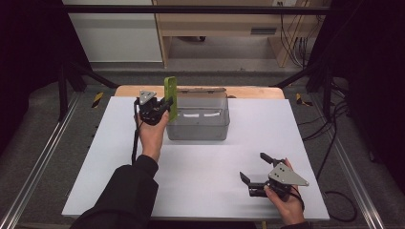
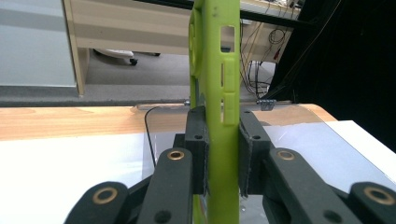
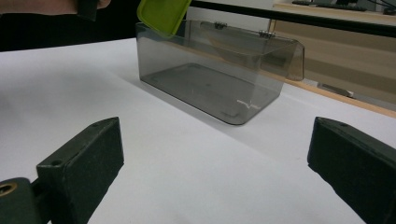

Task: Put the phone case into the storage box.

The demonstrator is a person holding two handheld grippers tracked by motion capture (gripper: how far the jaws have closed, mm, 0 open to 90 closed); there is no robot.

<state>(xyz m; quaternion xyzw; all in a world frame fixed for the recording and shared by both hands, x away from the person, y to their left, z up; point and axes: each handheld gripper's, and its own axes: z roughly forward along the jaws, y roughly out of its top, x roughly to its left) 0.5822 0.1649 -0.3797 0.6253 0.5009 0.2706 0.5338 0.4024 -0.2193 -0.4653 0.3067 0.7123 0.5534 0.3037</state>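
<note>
A lime-green phone case (image 1: 170, 98) stands on edge, upright, at the left rim of a clear grey plastic box (image 1: 200, 125). My left gripper (image 1: 166, 106) is shut on the case; in the left gripper view both pads (image 2: 197, 149) press the green case (image 2: 220, 84) from either side. The case's lower corner (image 3: 163, 15) hangs over the box (image 3: 210, 79) in the right gripper view. My right gripper (image 1: 256, 168) rests near the table's front right, open, with nothing between its jaws. Its wide-apart fingers (image 3: 84, 163) face the box.
The white table top (image 1: 200, 167) has a wooden strip (image 1: 248, 91) along its far edge. The box's hinged lid (image 3: 280, 51) stands open at the back. Black frame bars, cables and a wooden desk lie beyond the table.
</note>
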